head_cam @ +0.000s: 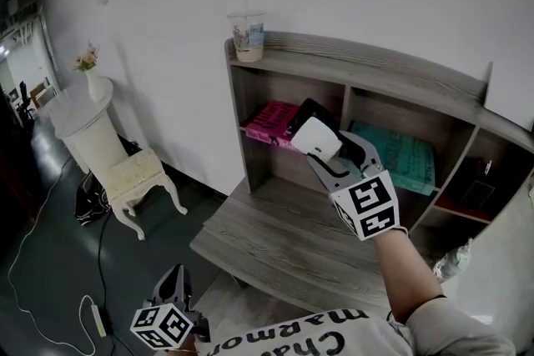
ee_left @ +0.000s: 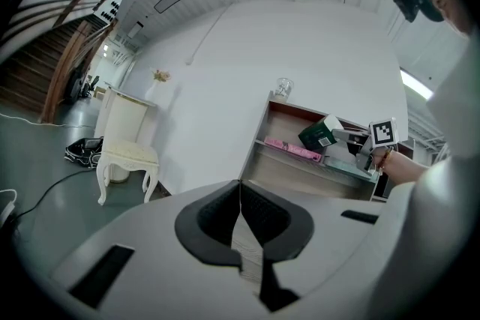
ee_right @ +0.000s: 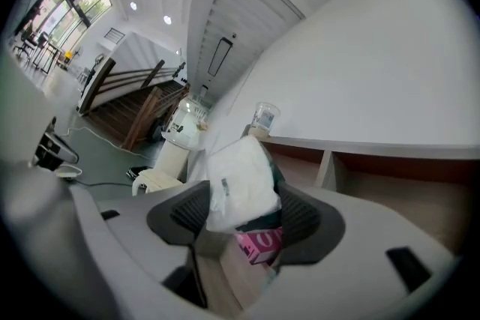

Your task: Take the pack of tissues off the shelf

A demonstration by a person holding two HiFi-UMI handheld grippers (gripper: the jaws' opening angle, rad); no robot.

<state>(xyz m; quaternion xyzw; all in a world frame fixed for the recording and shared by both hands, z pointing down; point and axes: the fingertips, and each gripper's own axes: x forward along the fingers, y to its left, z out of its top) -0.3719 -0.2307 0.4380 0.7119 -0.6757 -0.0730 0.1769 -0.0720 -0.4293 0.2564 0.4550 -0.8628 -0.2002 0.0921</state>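
Pack gripped and lifted, not yet carried away from the shelf.

The right gripper [head_cam: 327, 147] is pinching the pack of tissues [head_cam: 314, 134]; its own view shows both pads pressing the white wrap [ee_right: 240, 183], so the grasp looks done. The pack sits at the mouth of the shelf's [head_cam: 367, 58] left bay, off the pink book [head_cam: 271, 122] and above the shelf's lower board. I can't tell whether it is fully outside the bay; the left gripper view suggests it's about at the front edge [ee_left: 321, 133]. The left gripper [head_cam: 171, 292] hangs low and well away from the shelf, jaws pressed together on nothing. The cup [head_cam: 248, 36] on the shelf's top board and the teal book [head_cam: 400, 154] in the middle bay look undisturbed. My read is that what's left is to pull the pack straight out from the shelf, then set it down or hand it off.
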